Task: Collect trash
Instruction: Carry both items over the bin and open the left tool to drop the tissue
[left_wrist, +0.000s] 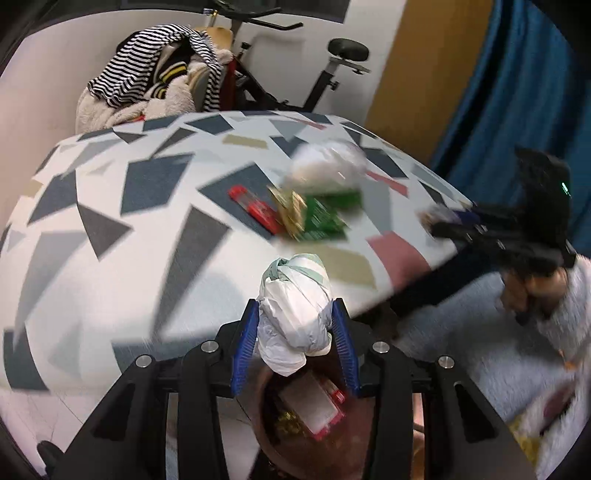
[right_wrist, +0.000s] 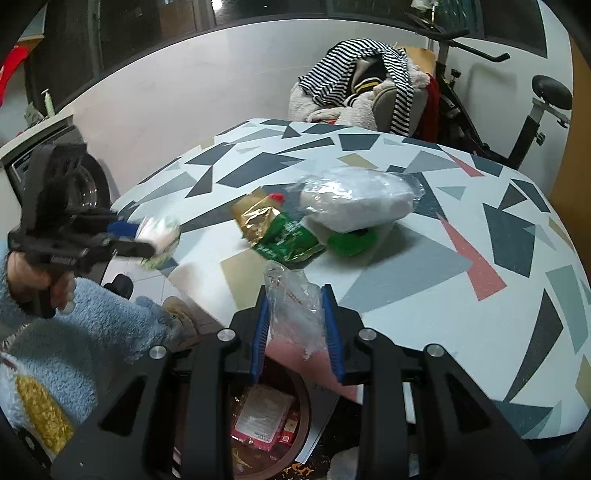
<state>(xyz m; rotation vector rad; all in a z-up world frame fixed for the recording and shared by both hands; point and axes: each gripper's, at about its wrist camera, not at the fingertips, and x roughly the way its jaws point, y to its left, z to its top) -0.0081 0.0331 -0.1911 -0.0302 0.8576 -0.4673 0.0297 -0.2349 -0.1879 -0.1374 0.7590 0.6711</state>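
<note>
My left gripper (left_wrist: 295, 308) is shut on a crumpled white and pale-green wrapper (left_wrist: 295, 295), at the table's near edge and above a brown bin (left_wrist: 266, 417). The bin holds a red and white packet (left_wrist: 314, 406). My right gripper (right_wrist: 295, 293) is shut on a crumpled clear plastic wrapper (right_wrist: 295, 302), also above the bin (right_wrist: 304, 406). On the patterned table (right_wrist: 424, 314) lie a gold wrapper (right_wrist: 255, 218), a green wrapper (right_wrist: 290, 242) and a clear bag of white stuff (right_wrist: 354, 199). A red wrapper (left_wrist: 255, 210) lies beside the gold one (left_wrist: 286, 210).
Each gripper shows in the other's view: the right gripper (left_wrist: 436, 221) at the table's right edge, the left gripper (right_wrist: 144, 240) at its left edge, held by a hand in a fluffy blue sleeve (right_wrist: 92, 332). Behind the table are a chair heaped with clothes (right_wrist: 369, 92) and an exercise bike (right_wrist: 517, 110).
</note>
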